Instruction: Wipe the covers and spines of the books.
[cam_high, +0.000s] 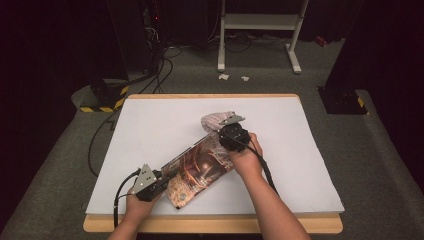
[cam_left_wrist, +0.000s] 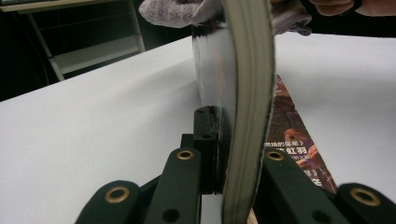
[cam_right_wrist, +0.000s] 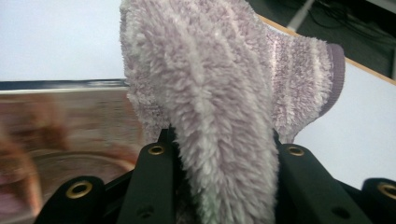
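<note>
Fluffy lilac cloth (cam_right_wrist: 205, 93): clamped in my right tongs (cam_high: 231, 131), over the magazine's far end.
Magazine (cam_high: 200, 172): on the white counter (cam_high: 150, 130), near edge pinched by my left tongs (cam_high: 161, 179).

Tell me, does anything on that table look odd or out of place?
Yes. The magazine lies skewed across the white board, its cover pinched up on edge by the left gripper, while the right gripper holds a fluffy sock over its far end.
</note>
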